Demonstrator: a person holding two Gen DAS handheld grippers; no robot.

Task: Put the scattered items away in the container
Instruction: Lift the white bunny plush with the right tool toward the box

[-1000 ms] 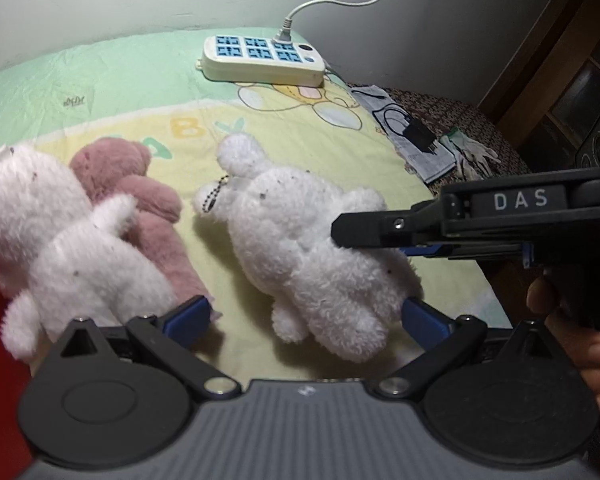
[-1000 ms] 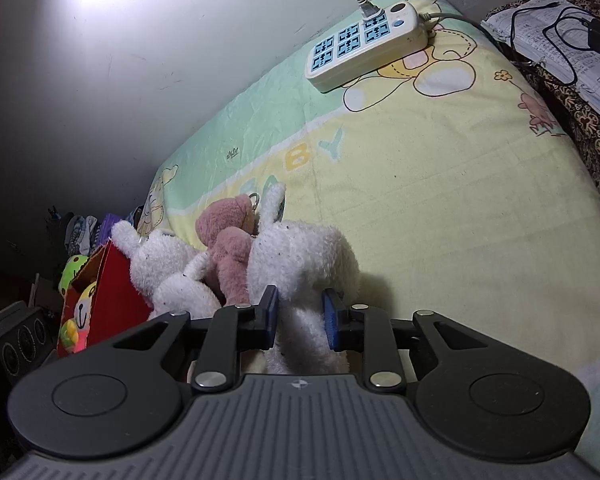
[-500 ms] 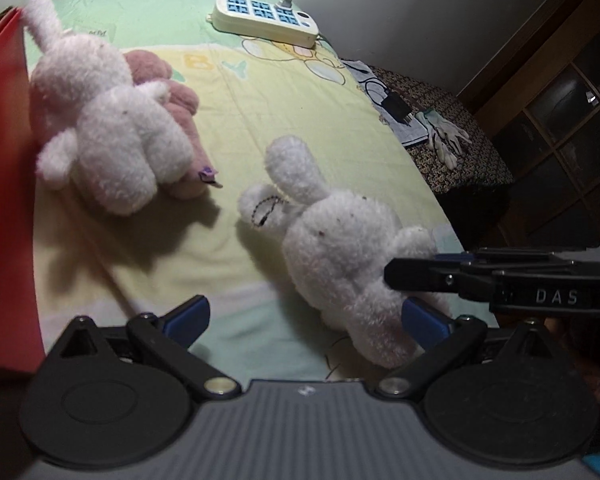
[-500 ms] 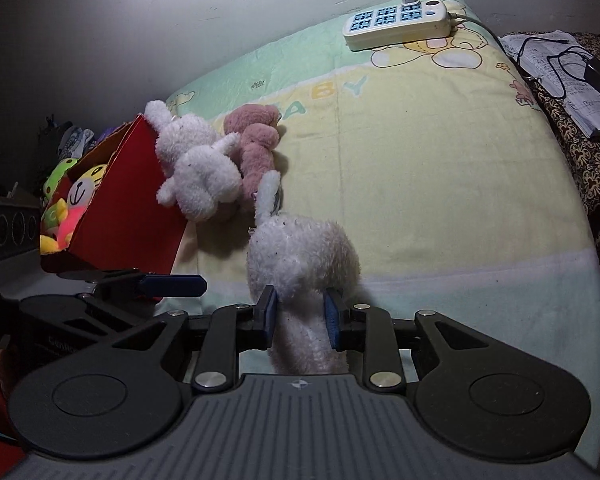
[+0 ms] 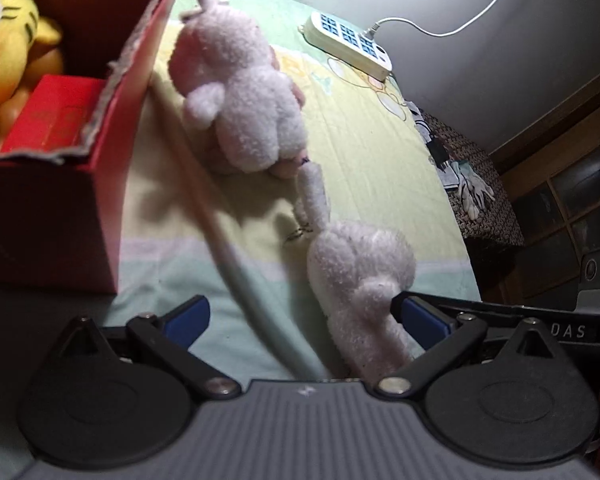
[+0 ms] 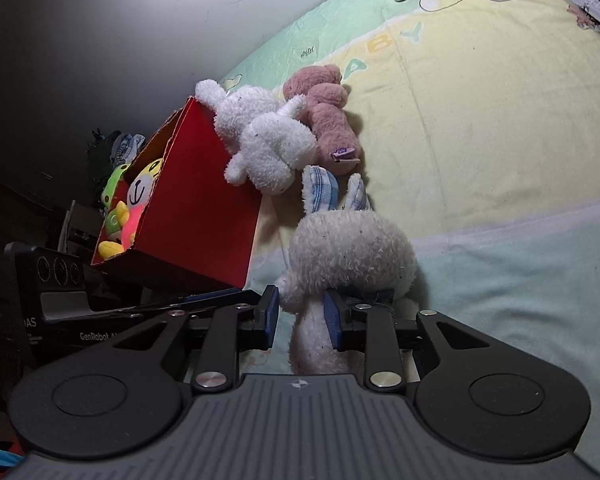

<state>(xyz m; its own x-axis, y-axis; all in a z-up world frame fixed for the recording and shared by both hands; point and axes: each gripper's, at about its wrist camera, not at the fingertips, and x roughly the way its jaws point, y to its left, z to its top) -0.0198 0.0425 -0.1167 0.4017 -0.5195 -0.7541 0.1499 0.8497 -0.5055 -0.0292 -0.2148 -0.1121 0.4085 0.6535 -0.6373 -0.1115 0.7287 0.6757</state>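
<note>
In the left wrist view, the left gripper (image 5: pixel 304 316) has its blue-padded jaws spread wide with nothing clamped; a pale cable-like strand crosses the gap between them. The open red cardboard box (image 5: pixel 80 184) stands at the left on the pastel yellow-and-green quilted bedspread (image 5: pixel 380 160), with a yellow plush toy (image 5: pixel 8 44) and a small red carton (image 5: pixel 48 116) inside. A fluffy white plush rabbit (image 5: pixel 240 108) leans against the box's outer wall. A second white plush rabbit with blue-striped ears (image 5: pixel 360 280) lies nearer the camera, its leg by the right gripper's (image 5: pixel 416 312) tip. A white power strip (image 5: pixel 350 42) lies at the far end of the bed.

In the right wrist view, the right gripper (image 6: pixel 300 316) is nearly closed, its blue pads pinching a leg of the striped-eared rabbit (image 6: pixel 352 252), which lies on the bedspread (image 6: pixel 500 120) just beside the red box (image 6: pixel 196 208). The other white rabbit (image 6: pixel 264 140) rests against the box wall, a dusty-pink plush bear (image 6: pixel 328 112) beside it
</note>
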